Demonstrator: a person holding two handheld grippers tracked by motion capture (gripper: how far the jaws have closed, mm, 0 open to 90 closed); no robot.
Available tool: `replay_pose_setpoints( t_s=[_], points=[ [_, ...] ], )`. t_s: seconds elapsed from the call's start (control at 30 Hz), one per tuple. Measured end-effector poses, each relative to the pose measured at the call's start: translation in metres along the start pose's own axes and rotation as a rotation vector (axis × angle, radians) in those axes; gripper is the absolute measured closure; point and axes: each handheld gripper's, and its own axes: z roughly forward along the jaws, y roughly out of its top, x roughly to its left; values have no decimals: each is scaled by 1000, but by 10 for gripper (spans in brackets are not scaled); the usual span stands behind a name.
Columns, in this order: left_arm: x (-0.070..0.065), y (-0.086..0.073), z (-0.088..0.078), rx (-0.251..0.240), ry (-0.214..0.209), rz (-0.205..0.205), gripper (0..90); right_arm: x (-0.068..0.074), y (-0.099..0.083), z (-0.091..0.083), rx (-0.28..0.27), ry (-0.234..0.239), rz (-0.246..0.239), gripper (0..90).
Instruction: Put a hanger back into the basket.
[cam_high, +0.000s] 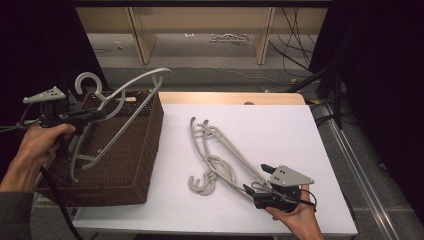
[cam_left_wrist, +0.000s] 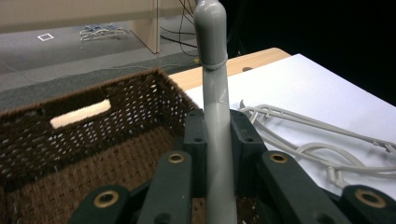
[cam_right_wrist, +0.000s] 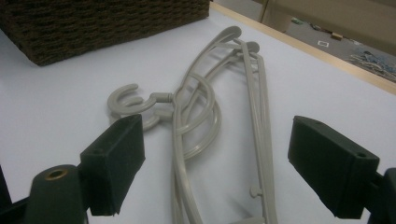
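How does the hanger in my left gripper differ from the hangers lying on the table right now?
The held hanger is clamped in the shut left gripper, raised and tilted over the basket; the table hangers lie flat on the white surface, unheld, between the open right gripper's jaws. It is single; they are a tangled pile. All are the same grey plastic.

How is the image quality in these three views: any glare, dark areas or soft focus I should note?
High view: the white table is evenly lit without glare, and the surroundings at left and right fall to black. Left gripper view: the grey hanger clamped in the left gripper is sharp, and the basket interior is dim. Right gripper view: the right gripper looks soft up close, while the hangers on the table are clearer.
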Motion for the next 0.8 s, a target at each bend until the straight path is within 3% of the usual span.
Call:
replay_pose_setpoints(
  t_s=[0.37,0.53,0.63,0.8],
  points=[
    [18,-28,-9,34,34,-11,792,-1,0,0,-1,3,9,195],
    [22,-33,-10,39,47,-4,792,-1,-1,1,1,4,10,194],
    [26,-38,-8,77,83,16,792,-1,-1,1,2,5,8,195],
    [33,-45,-6,85,95,0,792,-1,-1,1,7,5,7,195]
  ],
)
